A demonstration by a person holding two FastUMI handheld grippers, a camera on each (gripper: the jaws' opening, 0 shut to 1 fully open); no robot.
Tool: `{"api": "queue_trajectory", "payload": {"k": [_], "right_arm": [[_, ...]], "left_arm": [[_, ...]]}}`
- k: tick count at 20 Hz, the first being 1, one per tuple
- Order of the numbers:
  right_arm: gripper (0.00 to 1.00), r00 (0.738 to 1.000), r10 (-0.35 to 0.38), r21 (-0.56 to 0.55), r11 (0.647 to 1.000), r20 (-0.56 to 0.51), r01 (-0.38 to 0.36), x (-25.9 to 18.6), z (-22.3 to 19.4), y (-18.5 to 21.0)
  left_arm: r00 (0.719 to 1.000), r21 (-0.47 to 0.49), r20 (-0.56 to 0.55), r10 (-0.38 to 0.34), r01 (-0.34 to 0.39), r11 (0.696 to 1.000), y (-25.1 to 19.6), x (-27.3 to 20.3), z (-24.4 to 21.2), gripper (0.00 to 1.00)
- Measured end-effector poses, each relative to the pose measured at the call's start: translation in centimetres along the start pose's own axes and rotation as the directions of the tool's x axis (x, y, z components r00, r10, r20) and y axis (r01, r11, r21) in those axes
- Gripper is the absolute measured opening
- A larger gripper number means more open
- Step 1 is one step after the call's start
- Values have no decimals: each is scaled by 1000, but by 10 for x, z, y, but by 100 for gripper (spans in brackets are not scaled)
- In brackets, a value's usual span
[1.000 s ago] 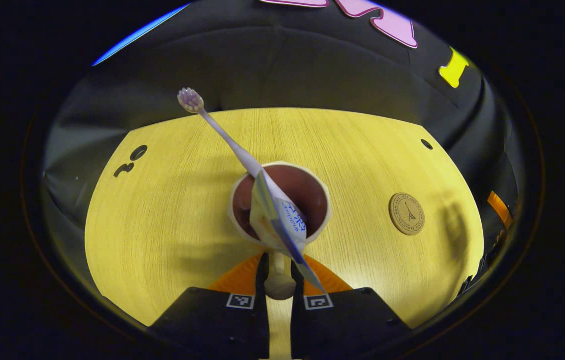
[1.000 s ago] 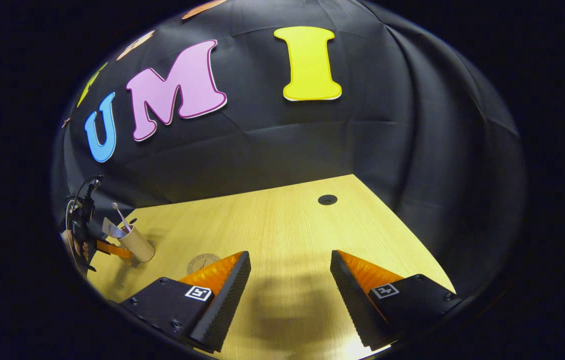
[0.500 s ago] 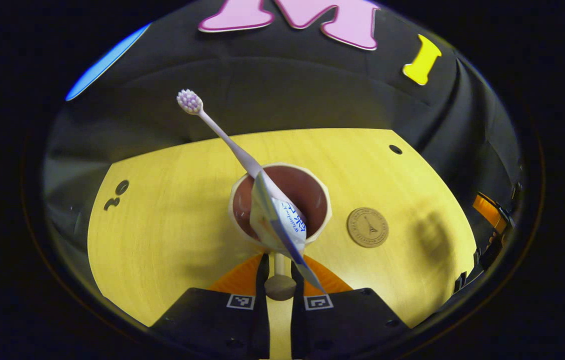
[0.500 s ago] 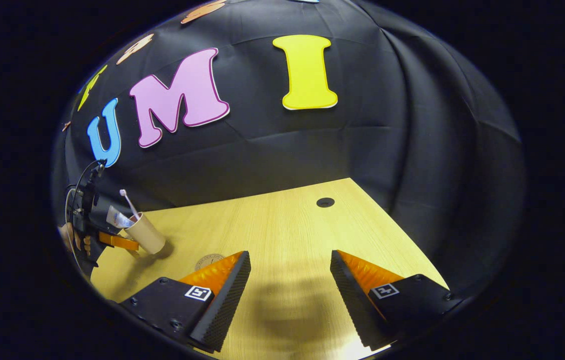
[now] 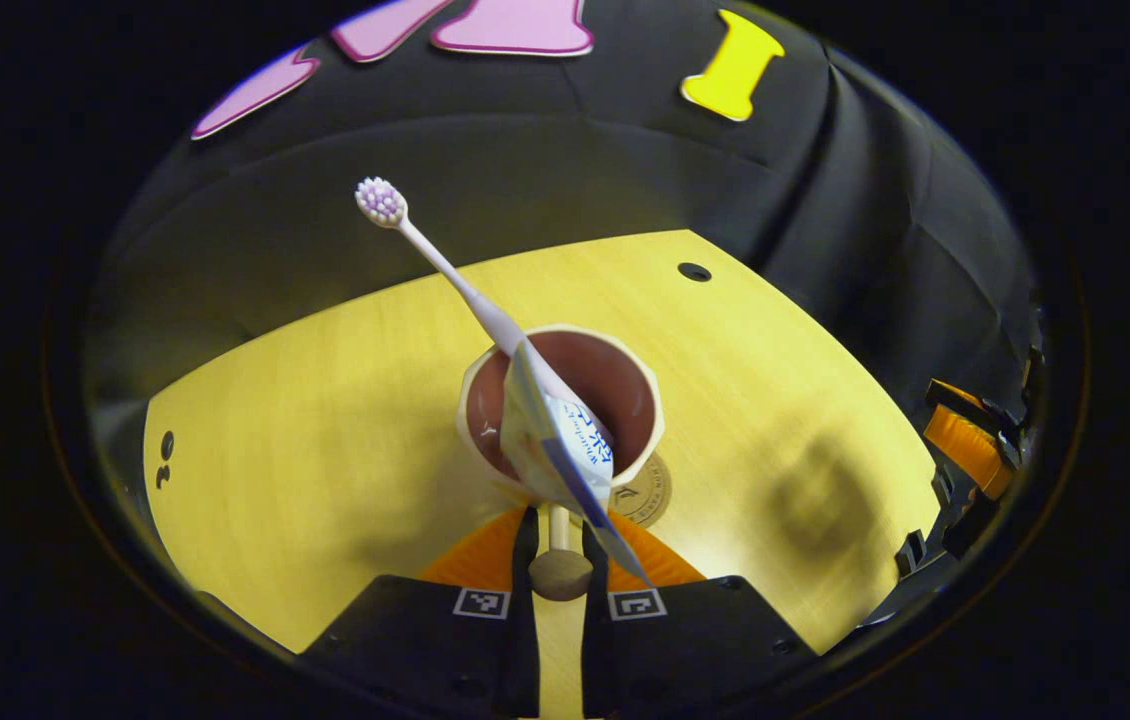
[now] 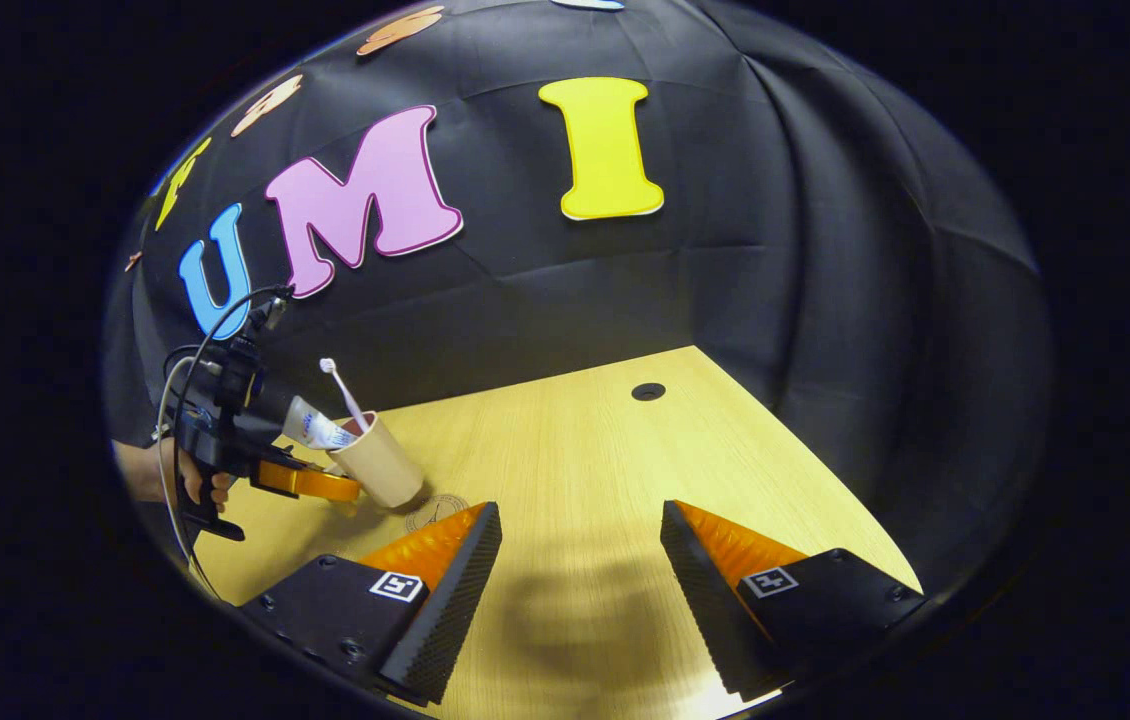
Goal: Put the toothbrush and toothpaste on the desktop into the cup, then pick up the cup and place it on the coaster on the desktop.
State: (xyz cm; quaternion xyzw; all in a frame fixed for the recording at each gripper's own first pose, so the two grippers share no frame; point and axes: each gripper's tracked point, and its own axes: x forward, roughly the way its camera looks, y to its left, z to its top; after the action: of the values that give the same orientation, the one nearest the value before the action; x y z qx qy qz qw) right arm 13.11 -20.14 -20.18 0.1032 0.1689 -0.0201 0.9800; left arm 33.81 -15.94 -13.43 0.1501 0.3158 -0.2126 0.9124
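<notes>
left claw (image 5: 555, 560): closed tight on the handle (image 5: 559, 572) of the cup (image 5: 561, 400); both fingers press the handle's knob from either side. Pinching the handle, not the wall, keeps the mouth free of the fingers and the contents undisturbed.

cup: carried, tipped a little. In the right gripper view the cup (image 6: 377, 463) is held out ahead of the far claw with its base just over the table (image 6: 565, 450); whether it touches down yet I cannot tell.

toothbrush (image 5: 445, 270): in the cup, bristle head up, leaning against the far rim. The lean is just where the long stem settles.

toothpaste (image 5: 565, 450): also in the cup, flat crimped tail jutting over the near rim toward the claw. Too long to sit fully inside.

coaster (image 5: 647, 492): round disc on the table, mostly hidden under the cup's near right edge. In the right gripper view the coaster (image 6: 435, 510) lies just beside the cup base.

right claw (image 6: 580, 580): wide open, holding nothing, low over the table and well apart from the cup. Judged parked out of the way.

hand (image 6: 170, 480): grips the left gripper's body at the view's edge.

stage: loading done; judged the set-down phase. Cup needs centring over the disc and levelling before release.

risk: a tilted landing could rock the top-heavy cup.
</notes>
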Motion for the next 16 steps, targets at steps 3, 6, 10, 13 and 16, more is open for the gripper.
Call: {"api": "queue_trajectory", "payload": {"k": [3,6,10,13,16], "right_arm": [[99,1000,-4,4,1000,-10,4,-6,-5,-4],[99,1000,-12,10,1000,-13,12,-6,-10,-10],[99,1000,-17,37,999,-18,17,-7,-14,-12],[99,1000,-23,53,998,-16,24,-8,-15,-14],[99,1000,-26,56,998,-11,27,-11,-14,-15]], "left_arm": [[1000,15,-7,-27,27,1000,-21,12,1,21],[999,36,-38,-4,6,999,-25,21,-6,21],[998,59,-58,-6,10,998,-31,29,-6,26],[998,69,-66,5,-1,998,-33,26,-3,21],[998,68,-68,15,-11,998,-33,26,-3,24]]}}
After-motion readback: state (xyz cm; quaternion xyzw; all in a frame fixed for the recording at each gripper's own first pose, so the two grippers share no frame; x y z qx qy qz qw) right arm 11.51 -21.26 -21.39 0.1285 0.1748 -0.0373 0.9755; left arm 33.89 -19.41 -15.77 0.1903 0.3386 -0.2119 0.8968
